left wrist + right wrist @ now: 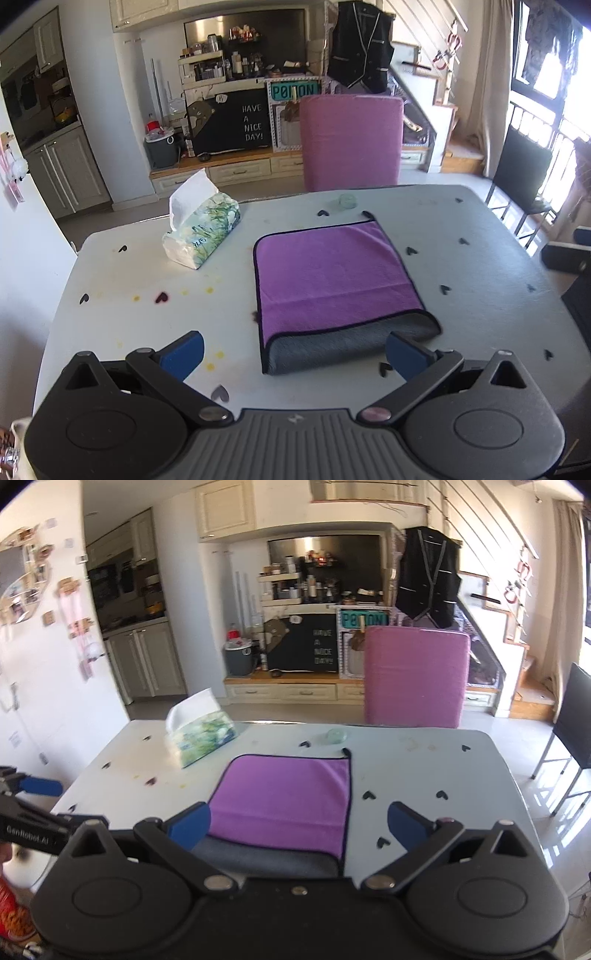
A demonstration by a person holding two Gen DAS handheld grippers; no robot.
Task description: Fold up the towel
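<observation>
A purple towel (pixel 332 273) with a black hem lies folded flat on the white table (pixel 129 280); its grey underside (pixel 325 347) shows along the near edge. My left gripper (pixel 293 354) is open and empty, above the table just short of the towel's near edge. In the right wrist view the towel (pixel 284 797) lies straight ahead. My right gripper (pixel 299 827) is open and empty, its blue fingers either side of the towel's near edge. The left gripper's blue finger (pixel 40 786) shows at the far left of that view.
A tissue pack (pixel 203 229) stands on the table left of the towel. A small clear lid (pixel 347 201) lies beyond the towel's far edge. Small dark heart stickers dot the table. A pink chair (pixel 351 140) stands behind the table, a black chair (pixel 521 177) at the right.
</observation>
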